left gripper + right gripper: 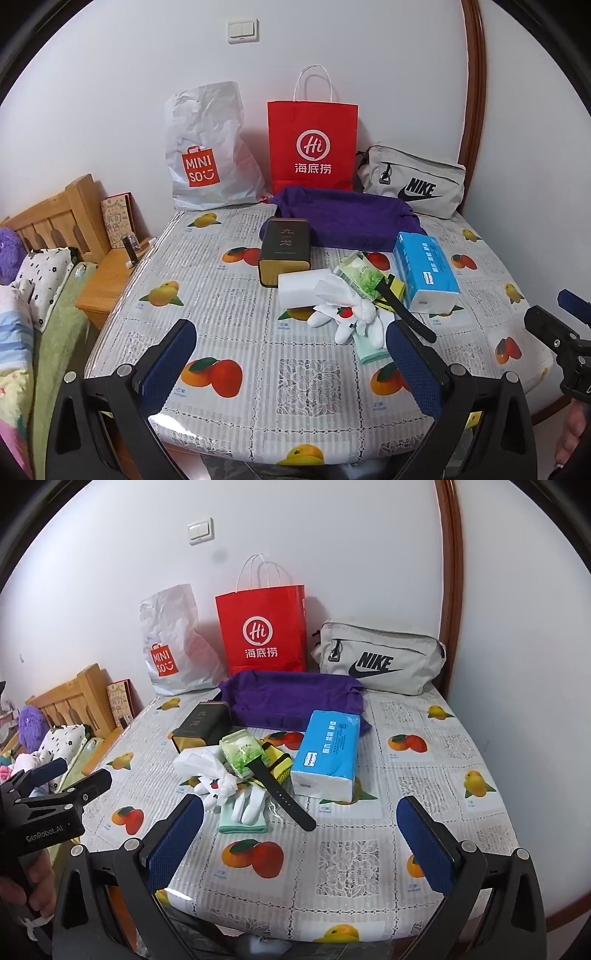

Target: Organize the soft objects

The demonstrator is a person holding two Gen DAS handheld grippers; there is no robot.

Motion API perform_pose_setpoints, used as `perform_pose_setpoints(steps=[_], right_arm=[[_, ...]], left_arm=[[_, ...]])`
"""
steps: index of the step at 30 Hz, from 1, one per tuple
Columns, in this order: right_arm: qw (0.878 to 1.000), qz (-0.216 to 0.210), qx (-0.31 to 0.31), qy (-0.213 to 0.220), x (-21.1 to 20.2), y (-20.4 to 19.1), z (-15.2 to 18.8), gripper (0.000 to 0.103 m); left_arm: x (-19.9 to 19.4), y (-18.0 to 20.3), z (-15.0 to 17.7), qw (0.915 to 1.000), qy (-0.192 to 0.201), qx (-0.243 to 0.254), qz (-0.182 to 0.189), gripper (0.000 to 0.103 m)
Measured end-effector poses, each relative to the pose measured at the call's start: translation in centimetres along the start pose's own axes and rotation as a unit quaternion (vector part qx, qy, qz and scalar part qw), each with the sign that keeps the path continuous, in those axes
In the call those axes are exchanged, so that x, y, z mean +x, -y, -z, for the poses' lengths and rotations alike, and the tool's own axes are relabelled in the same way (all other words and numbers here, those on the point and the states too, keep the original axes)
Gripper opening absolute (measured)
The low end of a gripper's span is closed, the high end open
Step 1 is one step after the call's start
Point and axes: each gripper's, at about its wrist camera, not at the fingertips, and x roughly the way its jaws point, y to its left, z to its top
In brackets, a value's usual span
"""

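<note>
We hold the left hand-held gripper [291, 363] and right hand-held gripper [301, 843] released over the bench's [424, 812] near edge. The white gloves [243, 805] lie mid-bench just beyond, fingers pointing toward us, long axis near-to-far, beside the blue tissue pack [327, 757].

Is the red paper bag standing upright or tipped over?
Upright: the red paper bag stands on its base against the wall, handles pointing up.

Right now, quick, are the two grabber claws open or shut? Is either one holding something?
Left gripper: open wide, holding nothing, above the table.
Right gripper: open wide, holding nothing, in front of the white gloves.
</note>
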Motion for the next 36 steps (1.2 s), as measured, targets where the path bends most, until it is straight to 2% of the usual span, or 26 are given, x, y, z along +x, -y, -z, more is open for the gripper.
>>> perform_pose_setpoints(steps=[36], right_arm=[[1.000,-0.003,0.000,-0.001,-0.05,-0.53,0.00,0.103]], left_arm=[[-0.23,-0.52,-0.47,1.0000,0.002,-0.001,-0.002,0.103]])
